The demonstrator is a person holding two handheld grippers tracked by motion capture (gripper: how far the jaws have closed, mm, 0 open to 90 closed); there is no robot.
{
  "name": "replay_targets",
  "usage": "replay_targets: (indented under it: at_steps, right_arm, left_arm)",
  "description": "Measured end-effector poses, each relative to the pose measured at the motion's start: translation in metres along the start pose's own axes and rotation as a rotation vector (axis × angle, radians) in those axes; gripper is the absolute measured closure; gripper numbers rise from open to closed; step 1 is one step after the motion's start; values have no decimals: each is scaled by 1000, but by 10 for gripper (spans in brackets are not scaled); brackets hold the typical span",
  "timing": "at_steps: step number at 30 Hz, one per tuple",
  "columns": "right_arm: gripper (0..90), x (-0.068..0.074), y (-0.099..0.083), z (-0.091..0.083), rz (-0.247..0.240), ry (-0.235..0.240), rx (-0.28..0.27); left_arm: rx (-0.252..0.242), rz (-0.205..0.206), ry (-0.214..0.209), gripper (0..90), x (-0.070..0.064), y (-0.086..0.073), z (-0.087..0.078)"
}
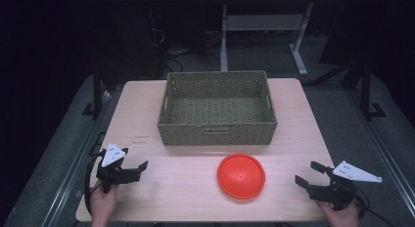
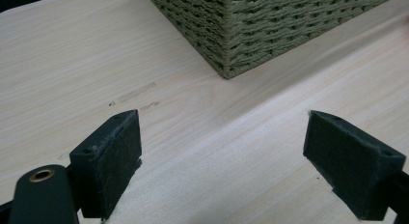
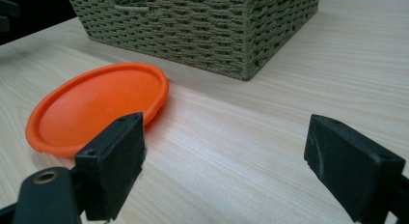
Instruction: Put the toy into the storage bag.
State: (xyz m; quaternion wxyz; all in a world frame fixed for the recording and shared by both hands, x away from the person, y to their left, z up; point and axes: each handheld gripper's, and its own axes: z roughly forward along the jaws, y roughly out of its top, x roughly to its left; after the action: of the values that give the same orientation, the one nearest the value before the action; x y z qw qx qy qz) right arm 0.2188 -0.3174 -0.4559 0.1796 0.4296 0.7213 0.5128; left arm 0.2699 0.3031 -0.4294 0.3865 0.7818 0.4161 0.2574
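Observation:
An orange round plate point(image 1: 241, 175) lies flat on the table's front half, just in front of a woven green-tan basket point(image 1: 218, 135) that stands empty at the middle back. In the right gripper view the plate point(image 3: 96, 105) lies left of centre, the basket point(image 3: 202, 31) behind it. My left gripper point(image 1: 134, 165) is held low at the front left, jaws wide apart with nothing between them point(image 2: 224, 156). My right gripper point(image 1: 308, 173) hovers at the front right, to the right of the plate, also open and empty point(image 3: 224, 159).
The light wooden table point(image 1: 303, 124) has bare surface on both sides of the basket. A faint mark point(image 2: 137, 92) shows on the wood left of the basket corner point(image 2: 224, 64). Beyond the table, a desk frame point(image 1: 259, 31) stands on a dark floor.

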Motion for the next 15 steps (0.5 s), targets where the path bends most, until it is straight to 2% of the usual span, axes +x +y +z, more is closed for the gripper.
replay_targets:
  at_steps: [7,9,10,13,15]
  right_arm:
    - [140,10,8,4,-24,19,12]
    - [141,17,16,7,-57,29,25]
    - [141,17,16,7,-57,29,25]
    - [140,22,31,12,-41,69,64]
    - [140,24,36,14,-48,87,69]
  left_arm:
    - [15,5,6,128,1,-1,2]
    - [12,9,-1,128,-1,-1,2]
    - [12,9,-1,128,-1,-1,2]
    - [12,17,-6,128,-3,-1,2]
    - [12,18,-6,128,-3,-1,2]
